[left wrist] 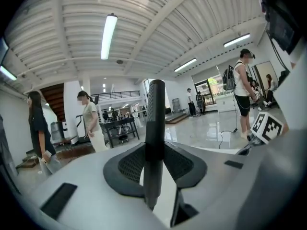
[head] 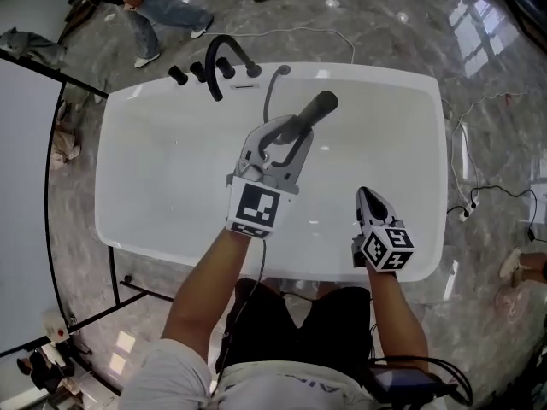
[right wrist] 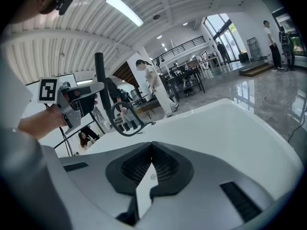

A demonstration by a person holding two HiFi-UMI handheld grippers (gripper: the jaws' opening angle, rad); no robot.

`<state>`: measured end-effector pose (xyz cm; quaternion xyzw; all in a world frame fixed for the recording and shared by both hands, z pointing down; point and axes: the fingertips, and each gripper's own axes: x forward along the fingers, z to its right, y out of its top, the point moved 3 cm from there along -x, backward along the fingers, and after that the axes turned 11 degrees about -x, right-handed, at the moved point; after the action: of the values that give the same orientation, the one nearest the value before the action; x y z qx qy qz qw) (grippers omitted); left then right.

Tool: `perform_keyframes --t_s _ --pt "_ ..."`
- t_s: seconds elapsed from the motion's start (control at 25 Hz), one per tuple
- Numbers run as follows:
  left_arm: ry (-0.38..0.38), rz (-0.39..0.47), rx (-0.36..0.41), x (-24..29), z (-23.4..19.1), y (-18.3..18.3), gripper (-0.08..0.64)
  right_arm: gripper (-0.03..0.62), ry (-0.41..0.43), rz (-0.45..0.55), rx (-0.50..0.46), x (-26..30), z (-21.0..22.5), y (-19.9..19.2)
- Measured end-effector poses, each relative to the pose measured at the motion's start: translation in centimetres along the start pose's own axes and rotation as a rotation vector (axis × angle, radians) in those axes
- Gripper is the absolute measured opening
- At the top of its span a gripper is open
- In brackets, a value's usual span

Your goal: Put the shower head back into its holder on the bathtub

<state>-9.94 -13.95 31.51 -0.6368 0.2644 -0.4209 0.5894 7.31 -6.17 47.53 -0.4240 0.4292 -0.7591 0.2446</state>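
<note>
**Shower head held above the tub, clear of the fittings**

Nearest, the person's two forearms reach out over the near rim of the white bathtub. The right gripper hangs over the right side of the basin. Its jaws are closed tip to tip with nothing between them.

To its left and a little farther out, the left gripper is clamped on the dark shower head. The pads press on both sides of the stem, so the jaws stand partly apart around it. The shower head sticks out past the jaws toward the far right, in the air above the middle of the tub and apart from the fittings.

A grey hose curves from behind the left gripper up to the far rim. On that rim, left of the hose, stands a black arched faucet with black knobs beside it.

Beyond the tub, on the marble floor, a person's legs show at the far left.
</note>
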Motion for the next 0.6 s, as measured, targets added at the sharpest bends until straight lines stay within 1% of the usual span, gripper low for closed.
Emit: perform_keyframes --t_s 0.16,0.36,0.48,0.6 --pt "0.048 0.061 -0.066 -4.6 -2.7 5.4 0.127 0.011 0.012 0.05 -0.02 -2.3 -3.0 4.3" --pt "0.113 0.131 -0.147 -9.1 -5.6 10.7 0.129 0.011 0.036 0.114 -0.06 -5.3 -5.7 10.0" --pt "0.137 0.181 -0.19 -10.0 -7.1 13.6 0.127 0.011 0.043 0.159 -0.069 -6.5 -6.2 13.9" --pt "0.15 0.2 -0.183 -8.8 -8.5 15.4 0.127 0.011 0.048 0.19 -0.089 -6.7 -6.2 16.8"
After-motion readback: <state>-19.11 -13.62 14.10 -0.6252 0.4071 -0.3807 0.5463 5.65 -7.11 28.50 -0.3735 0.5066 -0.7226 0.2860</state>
